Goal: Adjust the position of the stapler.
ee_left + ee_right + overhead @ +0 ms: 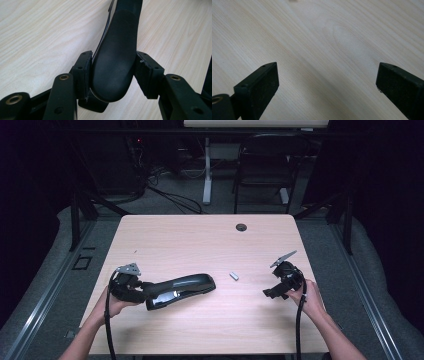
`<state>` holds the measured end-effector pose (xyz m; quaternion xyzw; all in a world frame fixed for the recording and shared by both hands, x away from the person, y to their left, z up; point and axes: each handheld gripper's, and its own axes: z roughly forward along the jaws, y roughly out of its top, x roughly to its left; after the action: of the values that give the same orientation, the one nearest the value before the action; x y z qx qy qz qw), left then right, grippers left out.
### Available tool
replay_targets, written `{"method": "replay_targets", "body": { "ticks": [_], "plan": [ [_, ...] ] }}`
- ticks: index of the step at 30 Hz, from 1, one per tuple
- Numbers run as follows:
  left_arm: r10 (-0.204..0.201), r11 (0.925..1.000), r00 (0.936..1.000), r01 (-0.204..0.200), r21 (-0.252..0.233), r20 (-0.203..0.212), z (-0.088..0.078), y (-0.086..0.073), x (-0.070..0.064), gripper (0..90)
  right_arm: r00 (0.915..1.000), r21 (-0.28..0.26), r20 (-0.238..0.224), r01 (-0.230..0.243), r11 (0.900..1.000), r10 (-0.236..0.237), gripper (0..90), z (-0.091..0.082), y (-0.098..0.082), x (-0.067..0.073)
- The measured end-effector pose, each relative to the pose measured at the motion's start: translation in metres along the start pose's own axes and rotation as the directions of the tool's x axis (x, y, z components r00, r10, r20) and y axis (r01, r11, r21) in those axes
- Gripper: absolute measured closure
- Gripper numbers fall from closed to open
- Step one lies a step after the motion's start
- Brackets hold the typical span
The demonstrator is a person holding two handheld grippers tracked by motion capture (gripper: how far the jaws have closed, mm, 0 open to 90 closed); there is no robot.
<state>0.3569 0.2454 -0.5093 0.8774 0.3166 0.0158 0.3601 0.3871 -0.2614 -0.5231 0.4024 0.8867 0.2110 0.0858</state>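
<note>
So I've got the left gripper (113, 72) clamped on the rear end of the black stapler (181, 290), near the table's (200, 235) front-left edge. Right gripper (327, 82) jaws wide apart, nothing between. Grab done; rest tbd.

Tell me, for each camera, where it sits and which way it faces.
High view: above the person's side, facing forward and down on the table; both forearms, left gripper, right gripper.
Left gripper view: along its jaws, closed on the black stapler.
Right gripper view: along open jaws, bare tabletop.
Shared: high and left gripper views show the stapler.
</note>
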Motion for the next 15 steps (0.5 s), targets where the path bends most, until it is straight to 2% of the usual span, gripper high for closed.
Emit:
{"method": "replay_targets", "body": {
  "ticks": [3,4,6,13,15],
  "plan": [
    [-0.002,0.9999,0.9999,0.002,0.013,-0.015,0.0,0.001,-0.004,50.8,1.0,0.0,0.0,-0.001,1.0,0.001,4.4,0.0,0.0,0.0],
    [-0.003,0.9998,0.9998,0.003,0.017,-0.021,0.001,0.001,-0.007,51.0,0.9997,0.003,0.023,-0.002,1.0,0.002,4.8,0.0,0.0,0.0],
    [-0.005,0.9998,0.9997,0.006,0.019,-0.024,0.001,0.001,-0.009,51.4,0.9996,0.003,0.028,-0.004,1.0,0.004,5.0,-0.001,0.0,-0.001],
    [-0.012,0.9996,0.9994,0.013,0.027,-0.032,0.001,0.0,-0.015,52.0,0.9998,0.011,0.021,-0.006,1.0,0.006,5.1,-0.001,0.0,-0.001],
    [-0.016,0.9992,0.9993,0.017,0.035,-0.034,0.001,0.001,-0.018,52.3,0.9989,0.005,0.043,-0.022,1.0,0.022,6.4,0.0,0.0,0.0]
  ]
}}
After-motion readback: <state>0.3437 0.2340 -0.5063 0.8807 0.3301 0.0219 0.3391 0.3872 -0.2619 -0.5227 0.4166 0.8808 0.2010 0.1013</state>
